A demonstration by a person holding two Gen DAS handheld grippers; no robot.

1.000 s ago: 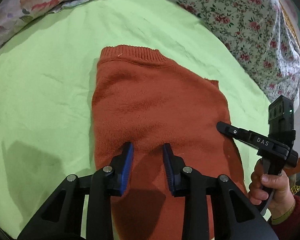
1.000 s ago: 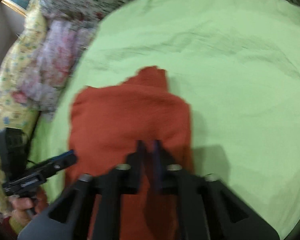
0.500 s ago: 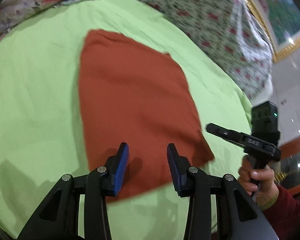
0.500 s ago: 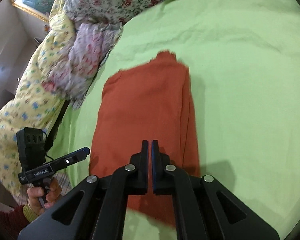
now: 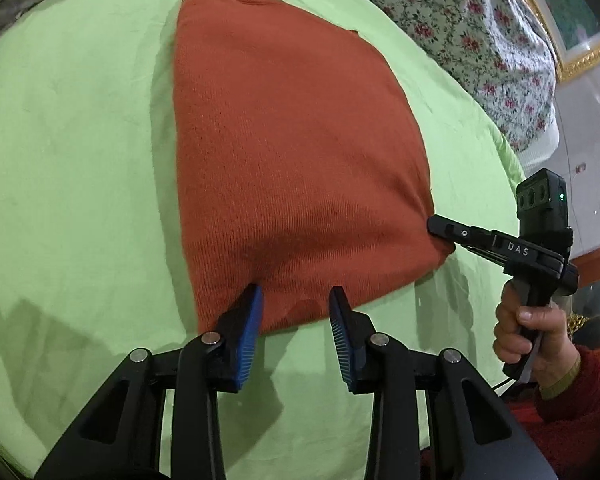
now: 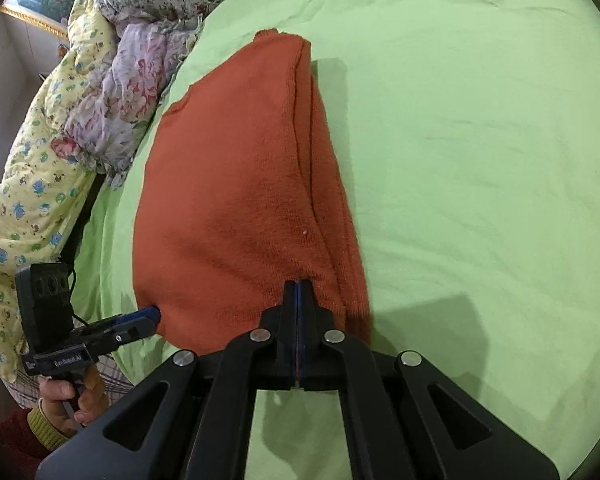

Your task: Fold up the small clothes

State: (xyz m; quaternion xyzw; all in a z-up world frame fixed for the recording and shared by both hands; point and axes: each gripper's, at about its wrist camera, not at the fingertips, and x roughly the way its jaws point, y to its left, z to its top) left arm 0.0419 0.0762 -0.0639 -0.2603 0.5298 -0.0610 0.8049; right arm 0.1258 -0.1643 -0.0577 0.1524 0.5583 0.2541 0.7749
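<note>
Nearest, the left gripper hangs over the near hem of the orange knitted sweater, its blue-ribbed jaws apart after just closing a little, with only the hem's edge between them, unpinched. The right gripper has its jaws together at the sweater's near right corner; whether cloth is pinched there I cannot tell. The sweater lies folded, thick and ribbed, on the smooth green bedsheet. Beyond it are bunched floral quilts.
</note>
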